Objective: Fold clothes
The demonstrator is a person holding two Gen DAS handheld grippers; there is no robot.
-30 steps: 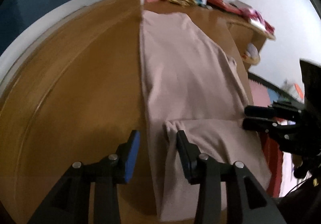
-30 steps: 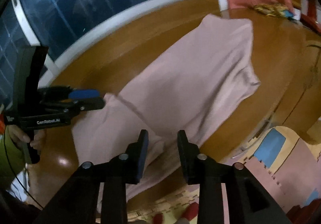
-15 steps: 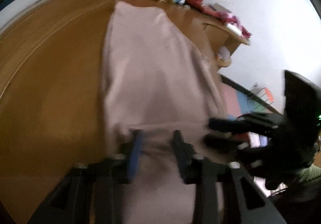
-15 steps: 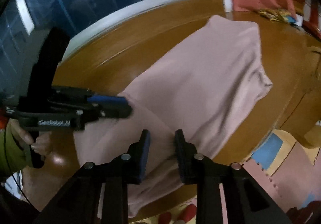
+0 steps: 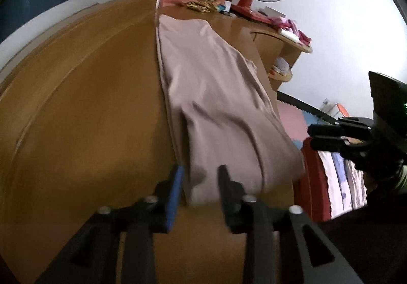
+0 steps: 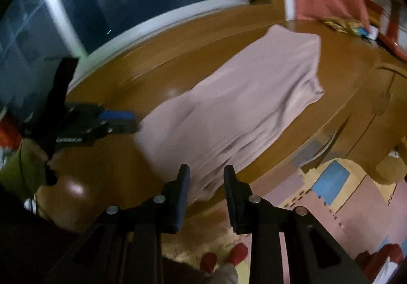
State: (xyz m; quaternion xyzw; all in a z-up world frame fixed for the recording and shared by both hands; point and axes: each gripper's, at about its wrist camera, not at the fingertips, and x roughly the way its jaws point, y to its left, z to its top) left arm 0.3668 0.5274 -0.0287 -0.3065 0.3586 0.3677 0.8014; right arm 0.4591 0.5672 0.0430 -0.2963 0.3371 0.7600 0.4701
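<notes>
Folded-back flap gone, soft beige garment (image 5: pixel 218 95) lies long on glossy wood.

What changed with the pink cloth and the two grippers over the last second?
The folded-over near flap of the pink cloth is gone; the cloth now lies as one long strip. The left gripper closed, then reopened, its jaws either side of the near end. The right gripper stays open at the table edge.
</notes>
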